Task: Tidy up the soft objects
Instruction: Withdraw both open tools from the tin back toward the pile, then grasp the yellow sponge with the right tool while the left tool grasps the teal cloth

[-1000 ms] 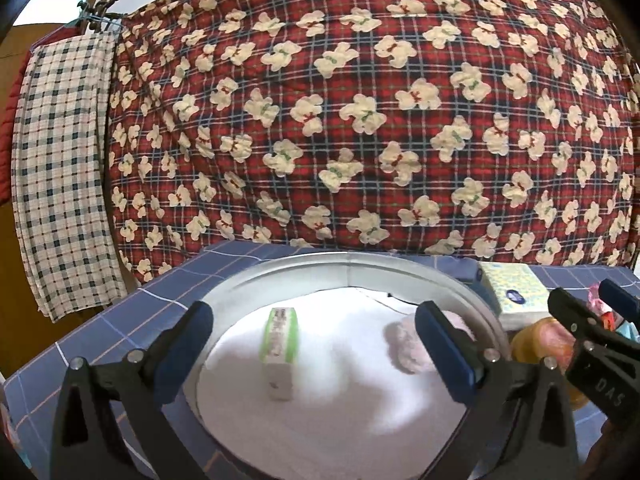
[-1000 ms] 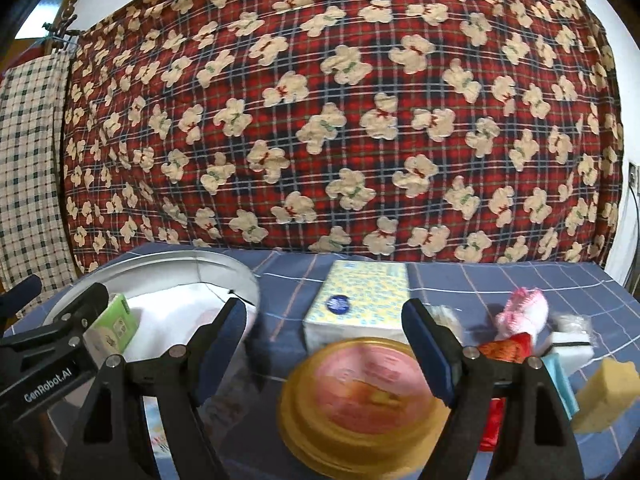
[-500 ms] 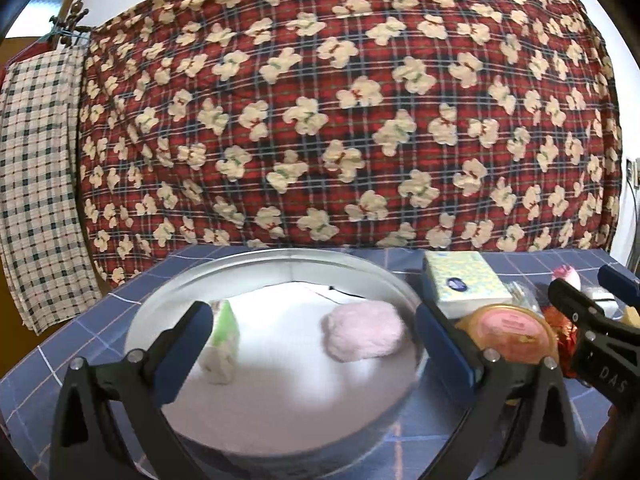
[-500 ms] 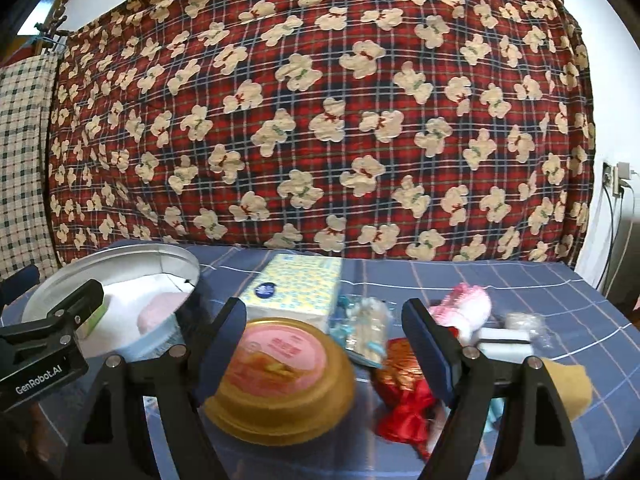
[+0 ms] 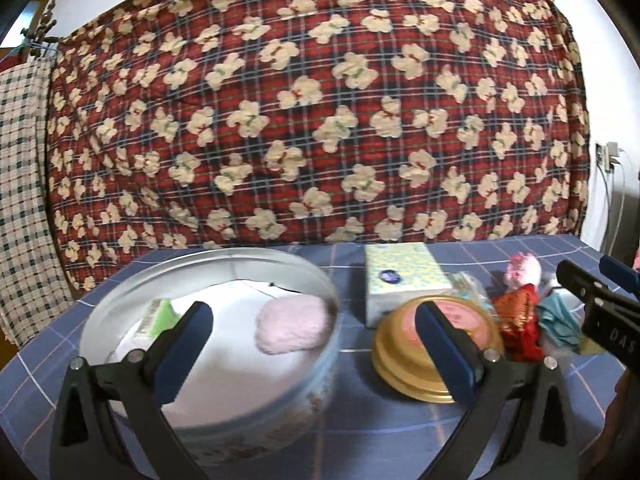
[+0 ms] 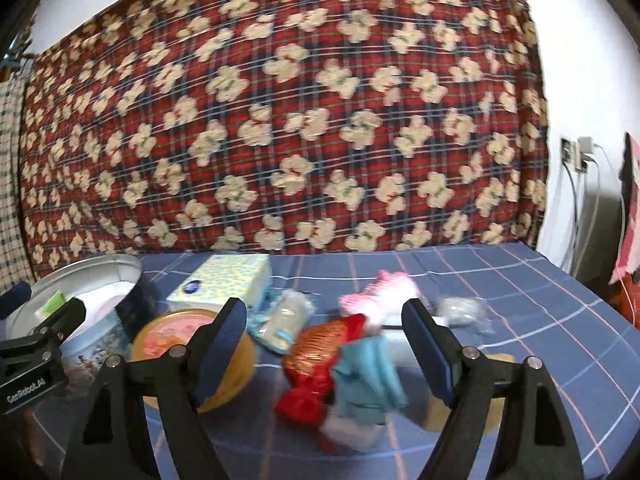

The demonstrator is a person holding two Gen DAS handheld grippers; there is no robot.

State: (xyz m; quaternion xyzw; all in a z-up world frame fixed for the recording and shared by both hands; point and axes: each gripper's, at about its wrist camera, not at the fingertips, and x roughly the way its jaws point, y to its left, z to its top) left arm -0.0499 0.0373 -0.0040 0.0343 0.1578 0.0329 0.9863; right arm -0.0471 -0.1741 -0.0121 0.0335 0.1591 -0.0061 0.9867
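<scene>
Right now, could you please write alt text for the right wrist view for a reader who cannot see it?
The open right gripper hangs empty over a blue checked tablecloth, facing a blurred red foil-wrapped bundle and a teal cloth. To the left are a gold lid, a tissue box and a round tin, before a red plaid quilt.

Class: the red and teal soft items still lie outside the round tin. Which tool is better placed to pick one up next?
Probably the right tool: open, with the red bundle and teal cloth between its fingers. The left tool faces the tin.
</scene>
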